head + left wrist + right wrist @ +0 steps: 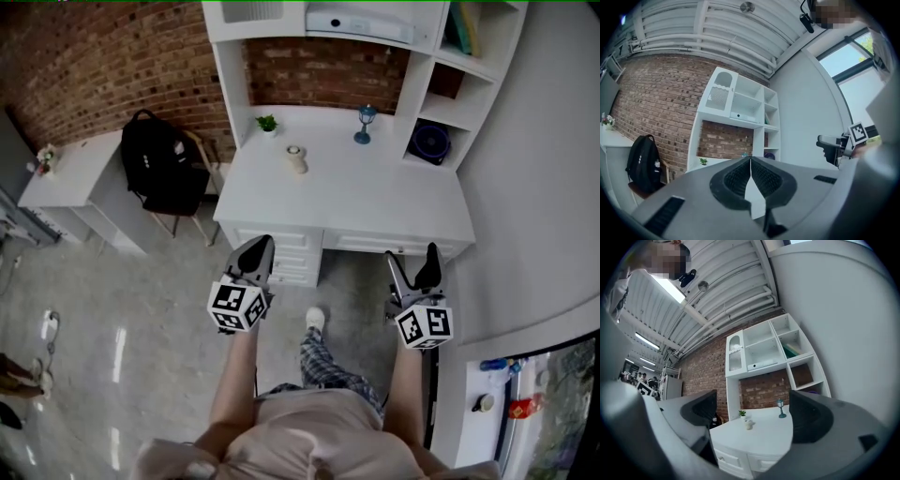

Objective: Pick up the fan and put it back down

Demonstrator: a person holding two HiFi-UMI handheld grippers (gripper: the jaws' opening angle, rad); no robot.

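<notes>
The left gripper (257, 247) is held clenched on nothing, the right gripper (412, 262) released, before the white wooden desk (375, 202). The round dark-blue fan (429, 142) is seen shelved at its right end.

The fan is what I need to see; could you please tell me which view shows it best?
The head view: the fan sits whole in the lowest cubby right of the desk. The left gripper view shows only a tiny dark spot; the right gripper view hides nearly all of it behind a jaw.
</notes>
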